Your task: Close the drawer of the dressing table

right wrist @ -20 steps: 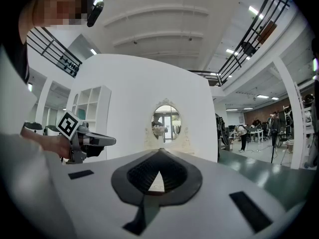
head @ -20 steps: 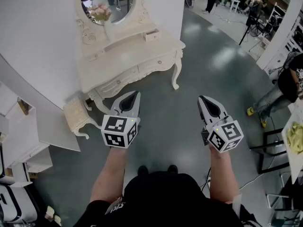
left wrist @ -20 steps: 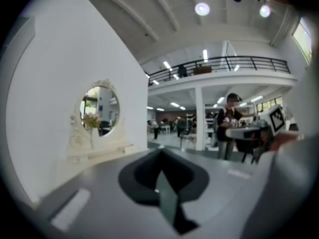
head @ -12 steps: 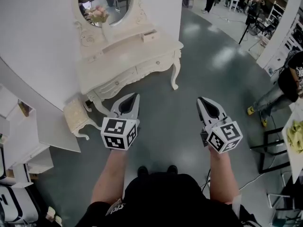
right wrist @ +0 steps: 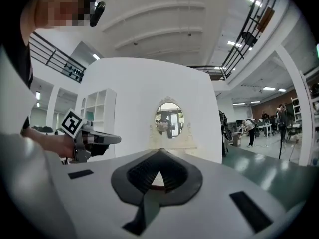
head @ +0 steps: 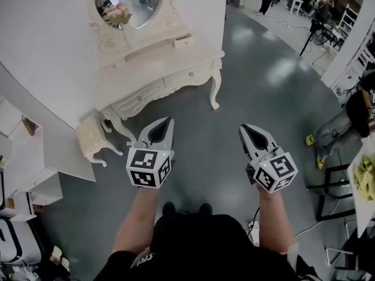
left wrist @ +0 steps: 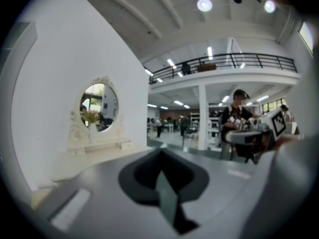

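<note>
The cream dressing table [head: 167, 60] stands against the white wall at the upper left, with an oval mirror [head: 126, 2] on it. A small box drawer [head: 183, 40] on its top sticks out a little; the front drawers [head: 188, 76] look flush. My left gripper [head: 166, 122] and right gripper [head: 244, 128] hover side by side over the grey floor, well short of the table, both shut and empty. The left gripper view shows the table [left wrist: 94, 148] far off to the left. In the right gripper view the mirror [right wrist: 169, 118] is straight ahead.
A cream stool [head: 91, 139] stands by the table's left leg. A white shelf unit [head: 29, 174] is at the left. At the right are a seated person [head: 351, 113] and a black-framed table [head: 337, 186]. Grey floor lies between me and the dressing table.
The dressing table has slid slightly left and up in the head view. Both grippers keep their pose, shut and empty.
</note>
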Demonstrator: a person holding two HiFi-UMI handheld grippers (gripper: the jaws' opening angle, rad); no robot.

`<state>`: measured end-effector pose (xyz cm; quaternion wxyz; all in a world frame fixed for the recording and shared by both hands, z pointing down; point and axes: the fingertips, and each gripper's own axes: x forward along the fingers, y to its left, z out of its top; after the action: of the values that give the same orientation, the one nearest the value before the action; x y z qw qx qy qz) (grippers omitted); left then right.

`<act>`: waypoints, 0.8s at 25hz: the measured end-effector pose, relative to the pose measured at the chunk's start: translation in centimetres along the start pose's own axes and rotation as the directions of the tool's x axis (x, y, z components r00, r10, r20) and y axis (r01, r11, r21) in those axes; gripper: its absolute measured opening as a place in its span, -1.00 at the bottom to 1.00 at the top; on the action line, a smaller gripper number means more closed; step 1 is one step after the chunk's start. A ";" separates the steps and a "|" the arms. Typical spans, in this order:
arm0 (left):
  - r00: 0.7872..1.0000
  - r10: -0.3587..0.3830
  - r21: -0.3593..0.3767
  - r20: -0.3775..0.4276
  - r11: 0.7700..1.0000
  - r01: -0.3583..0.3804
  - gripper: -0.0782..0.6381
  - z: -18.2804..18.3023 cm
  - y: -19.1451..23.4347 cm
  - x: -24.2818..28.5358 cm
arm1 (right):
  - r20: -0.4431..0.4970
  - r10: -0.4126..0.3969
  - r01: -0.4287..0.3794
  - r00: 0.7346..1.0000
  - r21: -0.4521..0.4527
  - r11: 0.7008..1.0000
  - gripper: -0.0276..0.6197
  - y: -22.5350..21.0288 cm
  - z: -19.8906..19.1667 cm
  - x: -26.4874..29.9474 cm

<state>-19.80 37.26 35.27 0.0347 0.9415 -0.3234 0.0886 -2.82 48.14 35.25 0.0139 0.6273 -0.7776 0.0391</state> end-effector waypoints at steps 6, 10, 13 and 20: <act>1.000 -0.013 0.016 0.002 1.000 0.013 -0.76 0.2 -2.7 0.7 | -0.026 0.028 -0.029 0.999 -0.054 0.998 -0.93 -1.0 -0.5 -0.1; 1.000 -0.013 0.008 0.014 1.000 0.013 -0.76 0.9 -2.8 1.6 | -0.053 0.040 -0.046 0.998 -0.126 0.991 -0.93 -0.9 -0.3 0.3; 1.000 -0.017 0.005 0.016 1.000 0.017 -0.76 1.1 -2.5 2.5 | -0.066 0.045 -0.052 0.997 -0.117 0.992 -0.93 -1.5 -0.7 1.2; 1.000 -0.019 -0.046 0.007 0.999 0.019 -0.76 0.2 0.9 6.6 | -0.111 0.026 -0.033 0.993 -0.064 0.997 -0.93 -4.3 -2.5 5.0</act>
<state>-15.16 32.53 36.30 0.0562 0.9437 -0.3167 0.0775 0.22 42.58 38.29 0.0769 0.6120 -0.7856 0.0483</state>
